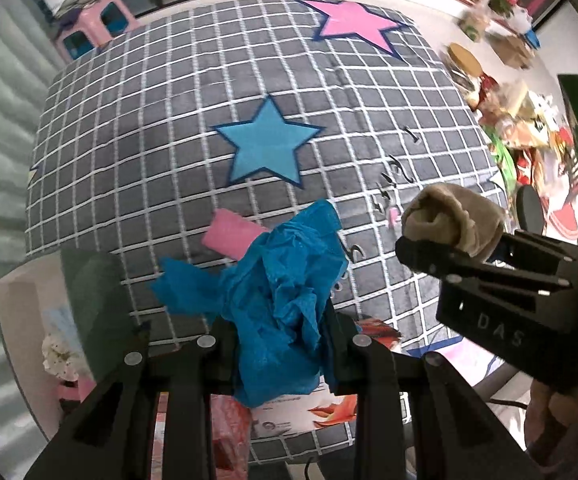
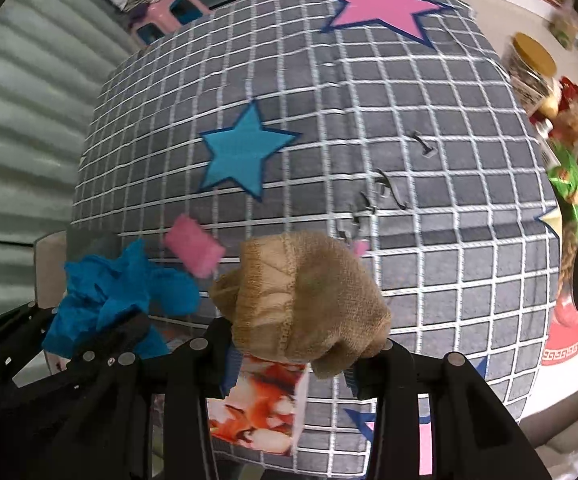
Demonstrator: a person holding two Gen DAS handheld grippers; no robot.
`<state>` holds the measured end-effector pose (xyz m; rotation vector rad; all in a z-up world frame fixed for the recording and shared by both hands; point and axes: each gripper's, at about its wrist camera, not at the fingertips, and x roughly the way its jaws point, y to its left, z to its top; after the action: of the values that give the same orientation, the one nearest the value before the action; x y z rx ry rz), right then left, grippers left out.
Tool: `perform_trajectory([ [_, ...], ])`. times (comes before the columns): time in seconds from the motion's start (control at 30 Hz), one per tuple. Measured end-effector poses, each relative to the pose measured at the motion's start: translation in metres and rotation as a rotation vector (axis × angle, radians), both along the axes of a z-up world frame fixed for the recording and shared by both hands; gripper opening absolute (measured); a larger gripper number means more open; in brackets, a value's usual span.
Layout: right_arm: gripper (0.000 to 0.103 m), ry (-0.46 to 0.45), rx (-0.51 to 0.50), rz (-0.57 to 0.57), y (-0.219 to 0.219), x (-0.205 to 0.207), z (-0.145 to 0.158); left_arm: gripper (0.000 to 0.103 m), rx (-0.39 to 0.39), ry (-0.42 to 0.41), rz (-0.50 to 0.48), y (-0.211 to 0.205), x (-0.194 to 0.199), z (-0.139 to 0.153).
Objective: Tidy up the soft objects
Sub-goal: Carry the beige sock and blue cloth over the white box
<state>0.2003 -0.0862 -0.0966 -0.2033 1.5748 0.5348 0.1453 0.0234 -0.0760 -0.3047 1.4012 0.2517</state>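
Blue cloth [image 1: 285, 300] over left jaws' tips.

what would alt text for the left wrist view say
The left gripper is shut on a crumpled blue cloth, held above a grey grid mat with blue and pink stars. To its right, the right gripper holds a balled tan sock, and a pink roll lies on the mat behind the cloth.

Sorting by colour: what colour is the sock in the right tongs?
Tan sock, clearest in the right wrist view.
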Motion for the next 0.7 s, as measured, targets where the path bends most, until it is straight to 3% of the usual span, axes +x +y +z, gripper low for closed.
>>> perform_trajectory([
  [0.7,0.042,-0.030,0.024,0.161,0.106,-0.047,0.023,0.032,-0.004,-0.062,0.159,0.081,-0.068,0.020],
])
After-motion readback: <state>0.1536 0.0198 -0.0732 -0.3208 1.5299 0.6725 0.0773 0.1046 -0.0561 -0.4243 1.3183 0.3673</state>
